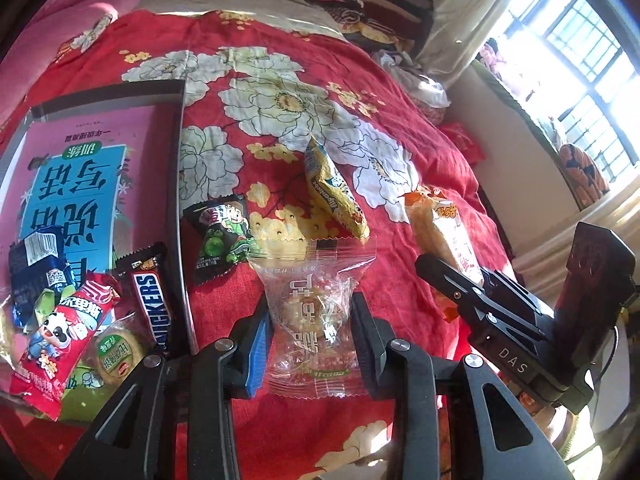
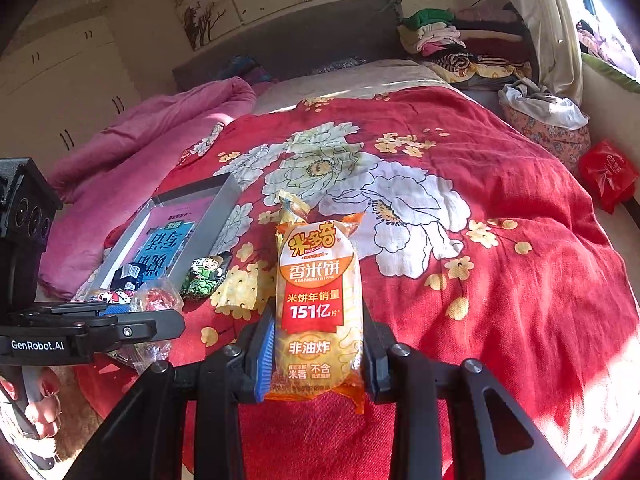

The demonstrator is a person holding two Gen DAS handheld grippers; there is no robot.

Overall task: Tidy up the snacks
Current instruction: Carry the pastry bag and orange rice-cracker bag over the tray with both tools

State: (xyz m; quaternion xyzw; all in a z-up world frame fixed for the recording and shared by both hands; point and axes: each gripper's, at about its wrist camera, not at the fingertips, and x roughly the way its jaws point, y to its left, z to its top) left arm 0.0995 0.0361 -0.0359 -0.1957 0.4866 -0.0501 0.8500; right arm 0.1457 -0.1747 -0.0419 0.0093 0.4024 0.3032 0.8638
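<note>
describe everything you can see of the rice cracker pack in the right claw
The rice cracker pack is a long glossy plastic wrapper, orange and yellow with a white top panel, a red band reading 151 and Chinese lettering. Pale round crackers show through it. It stands upright, clamped near its lower end in the right claw, one blue-edged pad on each side, above the red floral bedspread. Its crimped top is slightly crumpled.

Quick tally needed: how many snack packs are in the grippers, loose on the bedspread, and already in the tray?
Held in grippers: 2 (clear-wrapped pastry, rice cracker pack)
Loose on bedspread: 2 (green cartoon pack, yellow pack)
In tray: 4 clearly visible, possibly more hidden
Total: 8
</note>
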